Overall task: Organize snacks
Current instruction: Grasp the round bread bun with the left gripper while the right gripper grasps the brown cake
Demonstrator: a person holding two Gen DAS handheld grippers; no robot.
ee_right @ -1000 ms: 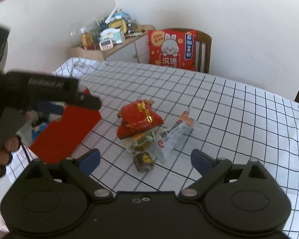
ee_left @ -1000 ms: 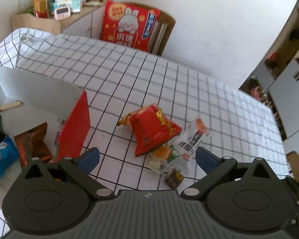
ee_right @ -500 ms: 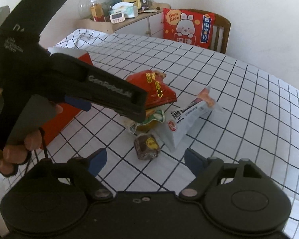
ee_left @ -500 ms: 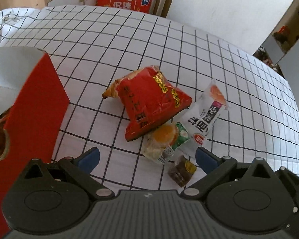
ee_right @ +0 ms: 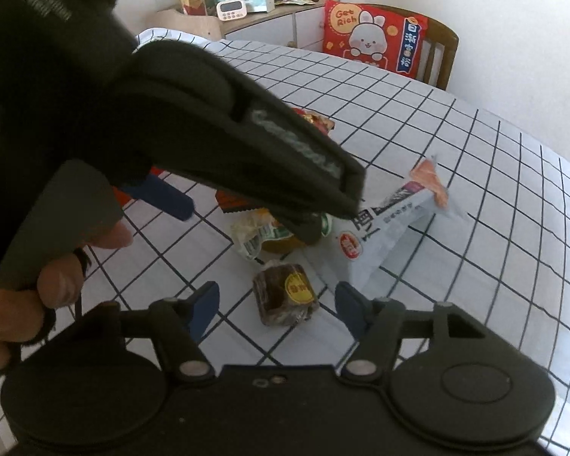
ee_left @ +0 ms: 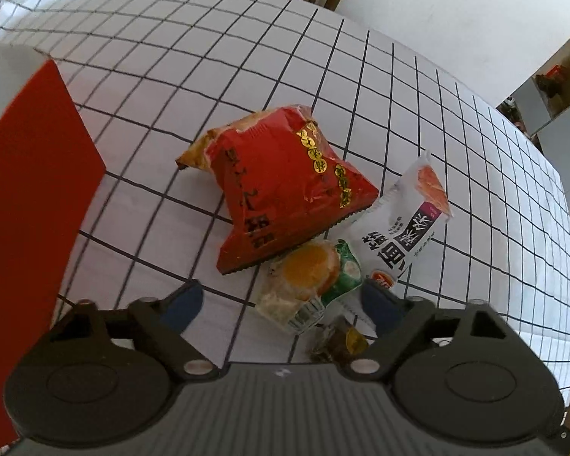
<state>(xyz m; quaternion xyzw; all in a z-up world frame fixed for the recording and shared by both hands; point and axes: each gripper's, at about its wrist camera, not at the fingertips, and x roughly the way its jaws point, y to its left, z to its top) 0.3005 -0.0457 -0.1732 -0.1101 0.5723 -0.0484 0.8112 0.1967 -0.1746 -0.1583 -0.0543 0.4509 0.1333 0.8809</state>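
Right gripper (ee_right: 275, 309), nearest: jaws closing, pads not yet touching anything. Between them lies a small brown wrapped cake with a yellow sticker (ee_right: 285, 298), flat on the checked tablecloth (ee_right: 475, 174). Probably light, soft inside a slick film wrapper; likely to crush if squeezed hard. Best held across its short sides, low on the body, not by the crinkled seal.

Left gripper (ee_left: 281, 304), also closing, empty. Between its blue pads sits a clear-wrapped round pastry with a green label (ee_left: 307, 281), just ahead of the fingertips; the brown cake (ee_left: 336, 342) shows at the right finger's base. The pastry looks soft and fragile, with a slippery wrapper; a hold across the middle seems safest.

Just beyond, a red crisp bag with gold characters (ee_left: 281, 186) overlaps the pastry's far edge: puffed, light, crackly, easily dented. Beside it on the right, a long white snack pouch (ee_left: 402, 228) lies touching the pastry.

To the left, a red box wall (ee_left: 30, 197) stands near the pile, presumably the destination.

Far end: a chair with a red rabbit cushion (ee_right: 372, 38).
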